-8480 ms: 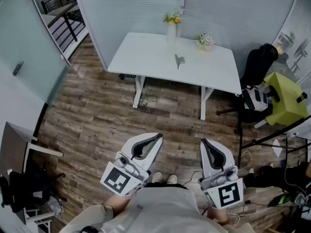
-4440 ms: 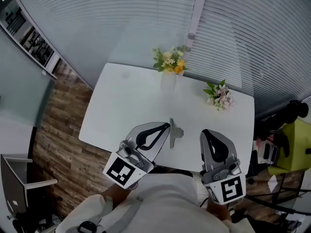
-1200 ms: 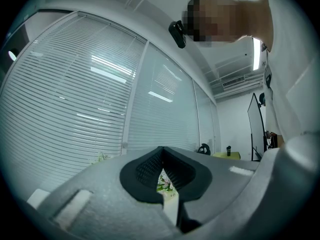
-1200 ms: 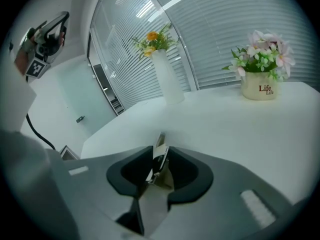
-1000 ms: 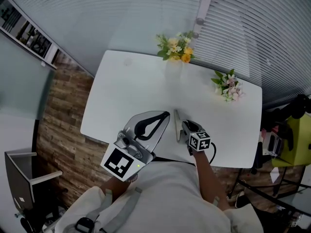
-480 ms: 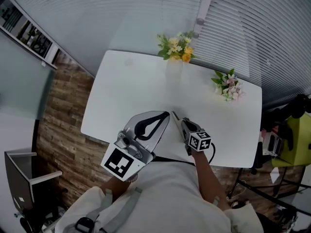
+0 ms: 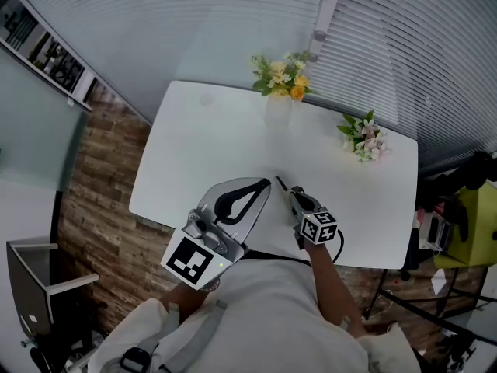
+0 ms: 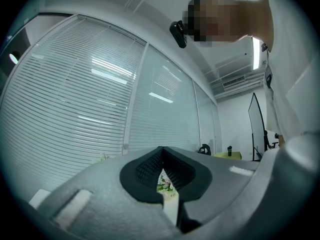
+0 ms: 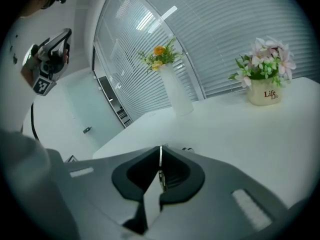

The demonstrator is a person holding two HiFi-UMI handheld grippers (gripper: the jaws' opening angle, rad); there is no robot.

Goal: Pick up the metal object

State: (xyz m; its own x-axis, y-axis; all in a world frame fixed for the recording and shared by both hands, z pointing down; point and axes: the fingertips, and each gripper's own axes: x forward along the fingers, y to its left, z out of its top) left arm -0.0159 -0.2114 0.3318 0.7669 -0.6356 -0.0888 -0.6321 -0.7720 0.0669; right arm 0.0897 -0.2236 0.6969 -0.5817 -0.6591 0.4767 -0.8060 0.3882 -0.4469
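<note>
The metal object (image 7: 279,183) is a thin flat piece at the near middle of the white table (image 7: 210,150). Only its dark tip shows beyond my right gripper (image 7: 290,196). In the right gripper view its thin edge (image 9: 160,160) stands upright between the jaws, which are closing, and the pads press on both faces. My left gripper (image 7: 266,183) hovers close to the left of it, above the table's near edge. Its tips (image 8: 162,150) meet with nothing held. It also shows at the top left of the right gripper view (image 9: 50,59).
A tall white vase of yellow flowers (image 7: 281,84) stands at the table's far edge, also seen ahead of the right gripper (image 9: 176,91). A small pot of pink flowers (image 7: 363,140) sits at the far right (image 9: 264,90). Window blinds rise behind the table. Wooden floor lies to the left.
The right gripper's jaws have closed onto the metal object, which now shows only as a small tip beyond them. The left gripper has stayed where it was.
</note>
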